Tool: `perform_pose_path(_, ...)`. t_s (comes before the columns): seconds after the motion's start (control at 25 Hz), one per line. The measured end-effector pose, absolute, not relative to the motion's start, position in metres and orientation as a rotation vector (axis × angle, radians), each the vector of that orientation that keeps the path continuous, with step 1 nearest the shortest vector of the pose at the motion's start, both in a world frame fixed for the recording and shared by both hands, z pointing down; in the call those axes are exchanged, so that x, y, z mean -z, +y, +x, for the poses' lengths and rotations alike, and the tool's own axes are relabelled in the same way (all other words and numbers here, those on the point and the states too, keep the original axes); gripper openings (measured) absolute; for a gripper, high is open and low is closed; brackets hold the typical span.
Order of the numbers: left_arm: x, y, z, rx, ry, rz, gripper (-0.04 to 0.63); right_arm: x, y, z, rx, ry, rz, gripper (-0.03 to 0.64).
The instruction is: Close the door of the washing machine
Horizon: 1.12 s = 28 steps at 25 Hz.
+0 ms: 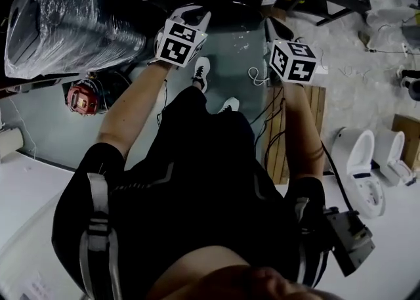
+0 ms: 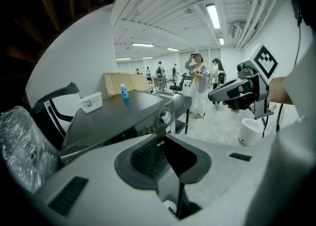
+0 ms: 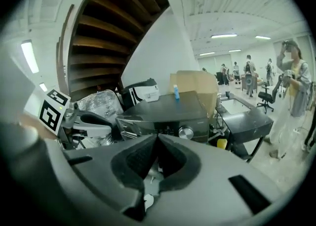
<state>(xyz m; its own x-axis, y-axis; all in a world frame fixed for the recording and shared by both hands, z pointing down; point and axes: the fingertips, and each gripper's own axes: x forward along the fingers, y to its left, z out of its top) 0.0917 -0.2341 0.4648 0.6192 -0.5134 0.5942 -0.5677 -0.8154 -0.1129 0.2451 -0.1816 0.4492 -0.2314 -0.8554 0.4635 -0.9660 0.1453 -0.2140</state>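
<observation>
The washing machine (image 2: 129, 113) is a dark grey box with a round silver knob (image 2: 166, 116); it also shows straight ahead in the right gripper view (image 3: 168, 112). Its door is in none of the views. My left gripper (image 2: 161, 145) is held up in front of the machine, its pads a narrow gap apart with nothing between them. My right gripper (image 3: 156, 140) has its pads meeting at the tips and holds nothing. In the head view both grippers, left (image 1: 189, 15) and right (image 1: 278, 29), are raised side by side before the dark machine top.
On the machine's lid stand a blue bottle (image 2: 123, 90) and a white box (image 2: 91, 102). A plastic-wrapped bundle (image 1: 65, 20) lies at the left, with a wooden pallet (image 1: 305, 121) and white toilets (image 1: 362, 167) at the right. People stand in the far hall (image 2: 197, 84).
</observation>
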Motion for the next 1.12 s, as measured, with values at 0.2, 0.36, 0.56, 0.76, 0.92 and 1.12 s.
perform_pose_path(0.2,-0.404,-0.213,0.071,-0.803,-1.051,2.733,0.033,-0.389,-0.152,0.244,-0.583,-2.249,1.778,0.005)
perform_pose_path(0.36,-0.359,-0.196,0.054,-0.701,-1.137,2.747,0.016,-0.349,-0.132,0.246,-0.537,-2.299,1.802,0.005)
perform_pose_path(0.56,-0.312,-0.177,0.026,-0.593,-1.205,2.766,0.006,-0.306,-0.111,0.234,-0.509,-2.382,1.79,0.005)
perform_pose_path(0.76,-0.275,-0.17,-0.007,-0.477,-1.239,2.768,0.005,-0.265,-0.106,0.213,-0.391,-2.41,1.787,0.005)
perform_pose_path(0.92,-0.253,-0.17,-0.039,-0.394,-1.264,2.77,0.005,-0.235,-0.104,0.199,-0.331,-2.436,1.845,0.005)
perform_pose_path(1.12,-0.231,-0.181,-0.085,-0.345,-1.314,2.787,0.005,-0.213,-0.11,0.18,-0.237,-2.367,1.927,0.005)
